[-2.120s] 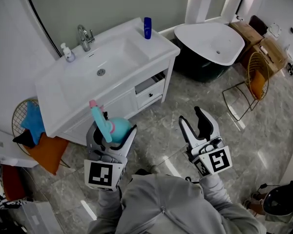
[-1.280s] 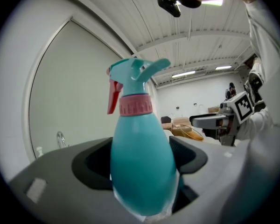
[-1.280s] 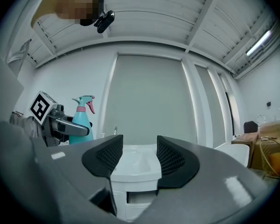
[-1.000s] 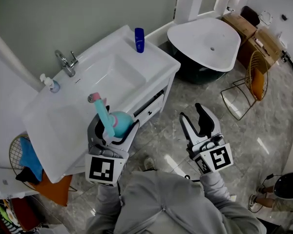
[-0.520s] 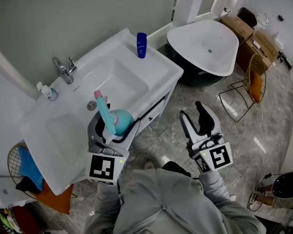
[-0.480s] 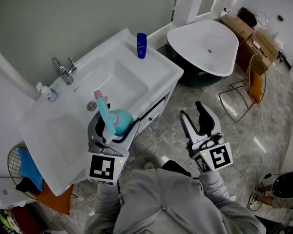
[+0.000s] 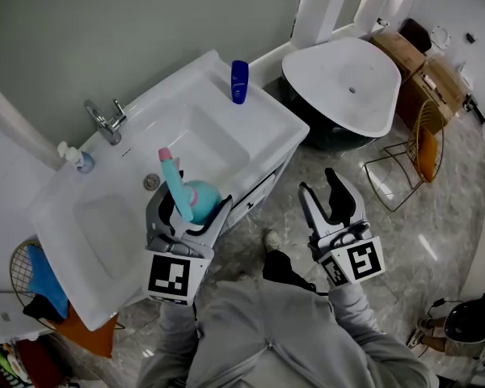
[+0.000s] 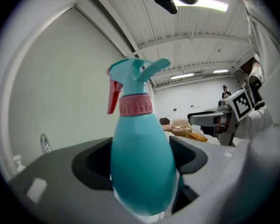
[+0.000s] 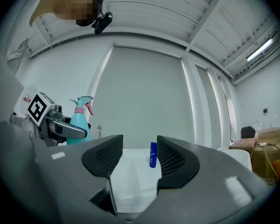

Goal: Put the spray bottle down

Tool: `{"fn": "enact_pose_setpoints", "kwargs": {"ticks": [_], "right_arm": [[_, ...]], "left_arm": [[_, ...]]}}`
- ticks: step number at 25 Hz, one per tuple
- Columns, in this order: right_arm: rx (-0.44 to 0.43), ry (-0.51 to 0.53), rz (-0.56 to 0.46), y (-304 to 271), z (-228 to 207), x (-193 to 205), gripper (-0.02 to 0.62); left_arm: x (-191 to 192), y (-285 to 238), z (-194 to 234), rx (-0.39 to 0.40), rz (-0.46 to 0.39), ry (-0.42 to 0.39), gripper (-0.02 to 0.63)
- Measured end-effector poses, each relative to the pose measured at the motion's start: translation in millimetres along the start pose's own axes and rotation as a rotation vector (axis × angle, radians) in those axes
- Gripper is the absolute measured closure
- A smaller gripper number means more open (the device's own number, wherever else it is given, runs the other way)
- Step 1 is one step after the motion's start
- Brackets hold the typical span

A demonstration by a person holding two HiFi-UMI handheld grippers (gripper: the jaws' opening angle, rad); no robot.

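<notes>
While aloft, bottle (image 8: 141,167) in left claw (image 7: 188,211)

The head view looks steeply down from above the person onto the left hand-held gripper (image 7: 190,208), the right hand-held gripper (image 7: 319,186) and the washbasin (image 7: 105,217) at far left. The left gripper view sits close behind the spray bottle (image 8: 140,162), tilted up toward the ceiling (image 8: 186,27). The right gripper view faces the washbasin and blue bottle (image 9: 152,154), both shared with the head view.

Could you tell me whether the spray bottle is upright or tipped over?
Upright: the spray bottle stands nozzle-up, clamped in the left gripper.
</notes>
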State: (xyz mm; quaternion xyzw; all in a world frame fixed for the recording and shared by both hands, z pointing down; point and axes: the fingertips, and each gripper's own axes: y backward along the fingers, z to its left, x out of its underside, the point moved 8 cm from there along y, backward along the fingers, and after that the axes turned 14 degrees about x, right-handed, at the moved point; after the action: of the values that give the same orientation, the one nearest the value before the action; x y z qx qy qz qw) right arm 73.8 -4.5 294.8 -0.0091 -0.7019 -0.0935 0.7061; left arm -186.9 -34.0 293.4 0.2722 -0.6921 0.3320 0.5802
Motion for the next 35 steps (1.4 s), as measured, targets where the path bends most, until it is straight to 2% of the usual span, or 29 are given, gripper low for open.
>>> {"fn": "enact_pose_setpoints", "kwargs": {"ticks": [11,25,35], "right_arm": [[-0.072,-0.014,0.018,-64,-35,12,0.37],[-0.086,-0.017,0.072,-133,-88,34,0.37],[-0.048,-0.016,0.096,-153,-121,46,0.37]], "left_arm": [[1,-60,24,-0.042,0.021,0.014,0.198],[28,-160,64,-0.009,0.043,0.056,0.198],[42,-219,83,0.029,0.02,-0.018,0.198]]}}
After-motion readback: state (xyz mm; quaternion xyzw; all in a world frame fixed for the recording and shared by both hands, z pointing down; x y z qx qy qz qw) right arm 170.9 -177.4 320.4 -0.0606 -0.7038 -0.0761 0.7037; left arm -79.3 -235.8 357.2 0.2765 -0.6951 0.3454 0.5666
